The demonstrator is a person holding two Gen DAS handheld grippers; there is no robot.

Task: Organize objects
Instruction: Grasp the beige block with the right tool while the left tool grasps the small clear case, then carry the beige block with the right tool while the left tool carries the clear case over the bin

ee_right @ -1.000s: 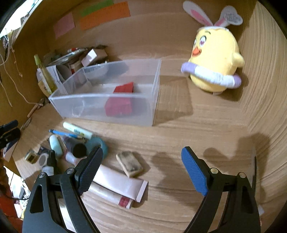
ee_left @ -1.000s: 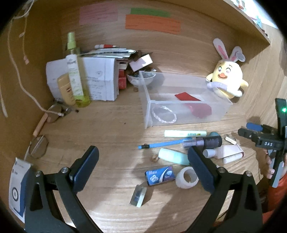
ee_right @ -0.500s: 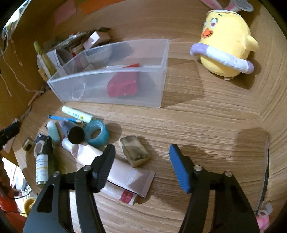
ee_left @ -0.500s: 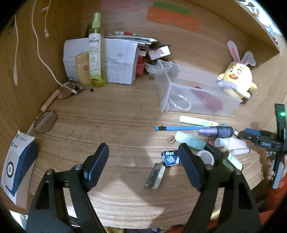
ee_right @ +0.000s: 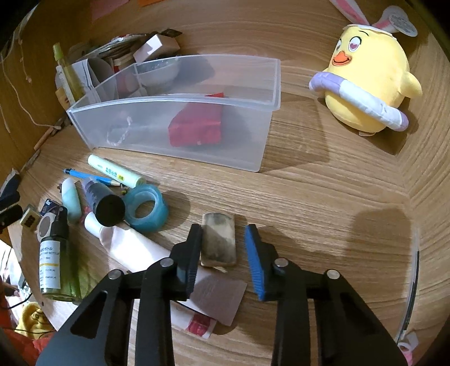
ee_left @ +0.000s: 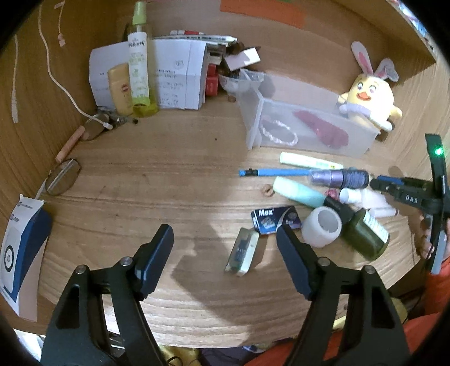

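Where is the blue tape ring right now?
In the right wrist view, the blue tape ring lies on the desk, left of centre, in front of the clear bin and touching the black-capped bottle.

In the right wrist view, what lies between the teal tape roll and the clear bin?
In the right wrist view, only bare wood separates the teal tape roll from the clear bin; the pale green tube lies just left of that stretch.

A light-brown wood-grain desk surface fills the left wrist view, closed in by a matching wooden back wall at twelve o'clock and a wooden side panel at nine o'clock. Orange paper strips are stuck to the back wall near twelve. A bright patch of light falls on the desk centre, with the edges dimmer.
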